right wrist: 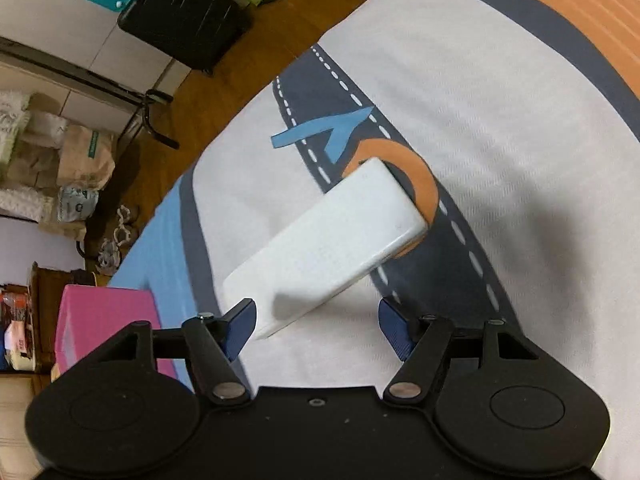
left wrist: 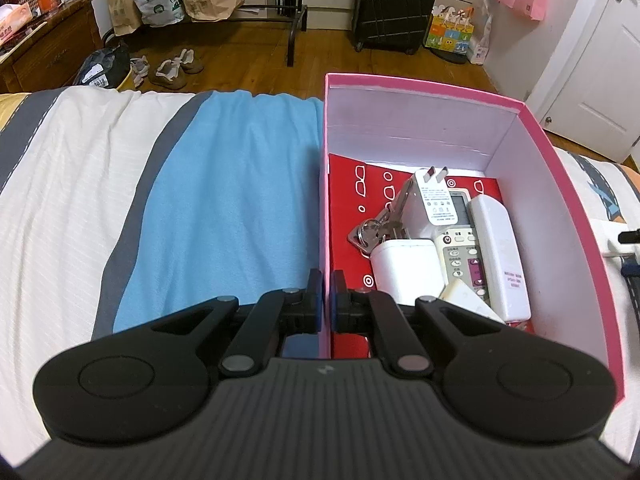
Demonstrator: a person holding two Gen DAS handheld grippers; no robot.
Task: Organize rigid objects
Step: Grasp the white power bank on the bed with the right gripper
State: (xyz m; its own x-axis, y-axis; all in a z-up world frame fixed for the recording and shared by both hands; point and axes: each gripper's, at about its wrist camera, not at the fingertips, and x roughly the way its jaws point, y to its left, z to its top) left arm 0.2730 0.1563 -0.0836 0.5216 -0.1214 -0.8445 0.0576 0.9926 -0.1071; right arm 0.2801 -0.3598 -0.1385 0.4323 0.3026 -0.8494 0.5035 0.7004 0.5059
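The left gripper (left wrist: 326, 296) is clenched on the near-left wall of the pink box (left wrist: 568, 216), one pad on each side of the thin wall. Ahead and right of those jaws, inside the box, lie keys (left wrist: 374, 228), a charger (left wrist: 434, 196), a remote (left wrist: 466, 256) and other white items. The right gripper (right wrist: 318, 328) stands released over the bedsheet (right wrist: 500, 92) — a white block (right wrist: 332, 248) lies slantwise, its near end between the spread pads, close to the left one; contact cannot be told.
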